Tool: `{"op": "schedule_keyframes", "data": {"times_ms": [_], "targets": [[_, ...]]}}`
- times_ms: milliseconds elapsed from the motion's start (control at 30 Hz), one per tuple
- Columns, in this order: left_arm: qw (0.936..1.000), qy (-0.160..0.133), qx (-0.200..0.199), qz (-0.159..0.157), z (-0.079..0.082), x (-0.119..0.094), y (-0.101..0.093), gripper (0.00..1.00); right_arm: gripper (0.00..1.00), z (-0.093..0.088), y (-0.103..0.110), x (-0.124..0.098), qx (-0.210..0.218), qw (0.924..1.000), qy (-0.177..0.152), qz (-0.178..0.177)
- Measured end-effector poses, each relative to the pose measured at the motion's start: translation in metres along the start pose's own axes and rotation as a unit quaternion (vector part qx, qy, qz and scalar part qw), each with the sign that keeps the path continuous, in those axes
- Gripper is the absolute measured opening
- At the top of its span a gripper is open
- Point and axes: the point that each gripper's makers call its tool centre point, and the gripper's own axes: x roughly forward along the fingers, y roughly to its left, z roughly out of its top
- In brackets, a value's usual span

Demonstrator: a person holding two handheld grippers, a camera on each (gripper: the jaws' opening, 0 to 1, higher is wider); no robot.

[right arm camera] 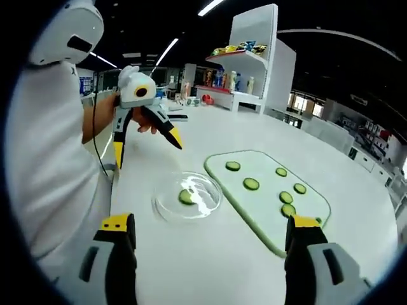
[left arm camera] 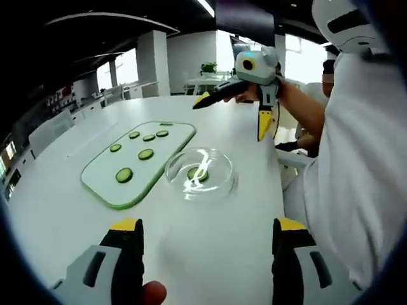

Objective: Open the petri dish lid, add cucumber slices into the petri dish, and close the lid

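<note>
A clear petri dish (left arm camera: 200,175) (right arm camera: 187,197) sits on the white table (left arm camera: 210,254) with one cucumber slice (left arm camera: 197,173) (right arm camera: 186,197) inside it. Glare keeps me from telling whether its lid is on. Beside it lies a green-rimmed cutting board (left arm camera: 102,181) (right arm camera: 254,222) carrying several more slices (left arm camera: 124,175) (right arm camera: 251,183). My left gripper (left arm camera: 208,223) (right arm camera: 149,156) is open and empty, held above the table short of the dish. My right gripper (right arm camera: 211,220) (left arm camera: 229,122) is also open and empty, hovering on the opposite side of the dish.
A person in white clothing (left arm camera: 356,165) (right arm camera: 51,159) stands at the table edge by the dish. A white shelf unit with goods (right arm camera: 245,57) stands beyond the table. Other tables and chairs (left arm camera: 51,127) fill the room behind.
</note>
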Motion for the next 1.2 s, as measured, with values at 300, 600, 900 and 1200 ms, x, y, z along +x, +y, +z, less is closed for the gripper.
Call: {"op": "schedule_keyframes", "data": {"times_ms": [300,600,900,1200], "targets": [[0.9989,0.022,-0.002,0.041,-0.005,-0.009,0.018,0.78,0.97,-0.008,-0.013,-0.013,0.035,0.9985,0.024,-0.034],[0.9981,0.034,0.003,0.052,-0.007,-0.01,0.023,0.78,0.97,-0.007,-0.013,-0.018,0.038,0.9982,0.025,-0.039],[0.9963,0.045,0.005,0.073,-0.012,-0.015,0.029,0.78,0.97,-0.011,-0.007,-0.023,0.035,0.9979,0.036,-0.041],[0.9953,0.057,0.018,0.077,-0.013,-0.017,0.03,0.78,0.97,-0.019,-0.009,-0.024,0.034,0.9972,0.05,-0.044]]}}
